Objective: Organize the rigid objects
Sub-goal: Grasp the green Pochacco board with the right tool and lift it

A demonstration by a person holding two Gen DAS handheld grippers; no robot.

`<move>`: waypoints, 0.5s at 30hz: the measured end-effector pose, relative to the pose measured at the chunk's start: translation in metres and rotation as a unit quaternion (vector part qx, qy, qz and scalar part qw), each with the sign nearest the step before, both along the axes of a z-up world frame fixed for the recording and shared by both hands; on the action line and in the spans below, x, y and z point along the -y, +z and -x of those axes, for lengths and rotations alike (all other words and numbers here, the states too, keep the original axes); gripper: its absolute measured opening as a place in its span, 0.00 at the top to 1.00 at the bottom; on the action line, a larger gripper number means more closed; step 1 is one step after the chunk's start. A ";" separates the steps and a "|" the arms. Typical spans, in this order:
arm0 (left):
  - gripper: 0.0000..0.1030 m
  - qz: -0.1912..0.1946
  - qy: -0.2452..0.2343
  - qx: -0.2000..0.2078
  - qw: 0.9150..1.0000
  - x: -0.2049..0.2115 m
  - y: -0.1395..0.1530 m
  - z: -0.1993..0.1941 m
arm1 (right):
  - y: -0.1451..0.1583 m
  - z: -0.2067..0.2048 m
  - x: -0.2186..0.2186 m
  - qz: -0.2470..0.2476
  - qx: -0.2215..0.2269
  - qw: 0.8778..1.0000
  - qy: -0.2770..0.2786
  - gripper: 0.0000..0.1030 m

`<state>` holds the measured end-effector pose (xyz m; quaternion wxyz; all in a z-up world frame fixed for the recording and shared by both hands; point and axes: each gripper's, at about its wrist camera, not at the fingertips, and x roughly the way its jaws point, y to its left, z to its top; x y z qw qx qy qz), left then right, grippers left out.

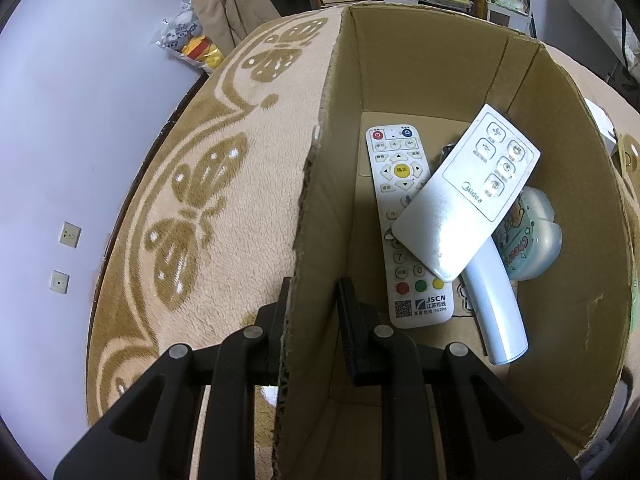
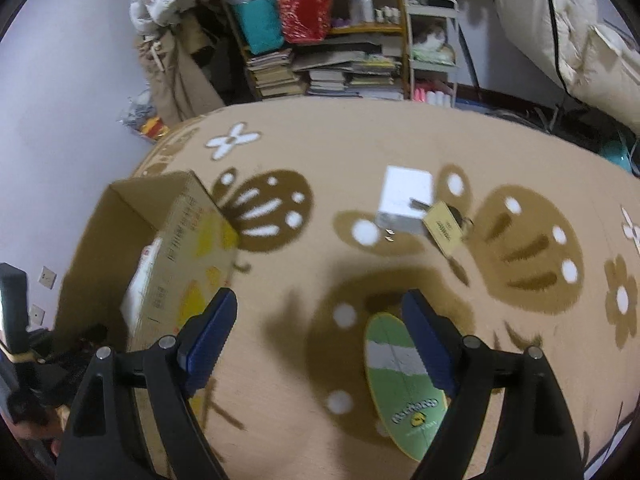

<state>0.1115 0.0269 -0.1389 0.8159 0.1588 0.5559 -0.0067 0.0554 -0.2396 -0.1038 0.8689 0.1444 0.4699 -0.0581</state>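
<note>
Mid-sort on the butterfly-patterned beige blanket (image 2: 360,148): the left gripper (image 1: 310,300) pinches the near wall of the open brown cardboard box (image 1: 400,60), steadying it, pitched steeply down; inside already lie a white button-covered TV remote (image 1: 404,216), a slim white fan remote (image 1: 468,188) tilted across it and a pale blue curved handle (image 1: 496,304); the right gripper (image 2: 320,328), blue-padded fingers (image 2: 212,328) spread wide and empty, angles down beside a green-and-white oval case (image 2: 400,384); a white box (image 2: 406,200) waits farther off; the next move likely calls for centring over the case before closing.
</note>
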 end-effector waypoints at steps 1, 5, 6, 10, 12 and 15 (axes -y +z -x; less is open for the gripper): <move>0.81 -0.002 -0.001 0.000 1.000 0.000 0.001 0.000 | -0.006 0.003 0.003 0.003 -0.007 1.000 -0.004 0.13; 0.81 -0.004 -0.001 0.001 1.000 -0.001 0.000 0.000 | -0.027 0.012 0.012 -0.008 -0.029 0.999 -0.020 0.13; 0.81 -0.003 -0.001 0.001 1.000 -0.001 0.000 0.000 | -0.031 0.013 0.013 -0.011 -0.034 0.999 -0.022 0.13; 0.81 -0.004 -0.002 0.001 1.000 -0.001 0.000 0.000 | -0.045 0.017 0.017 -0.016 -0.054 0.998 -0.029 0.13; 0.81 -0.005 -0.002 0.001 1.000 -0.001 0.000 0.001 | -0.054 0.018 0.021 -0.015 -0.066 0.997 -0.036 0.13; 0.81 -0.003 -0.002 0.001 1.000 -0.001 -0.001 0.001 | -0.063 0.021 0.026 -0.007 -0.084 0.995 -0.046 0.14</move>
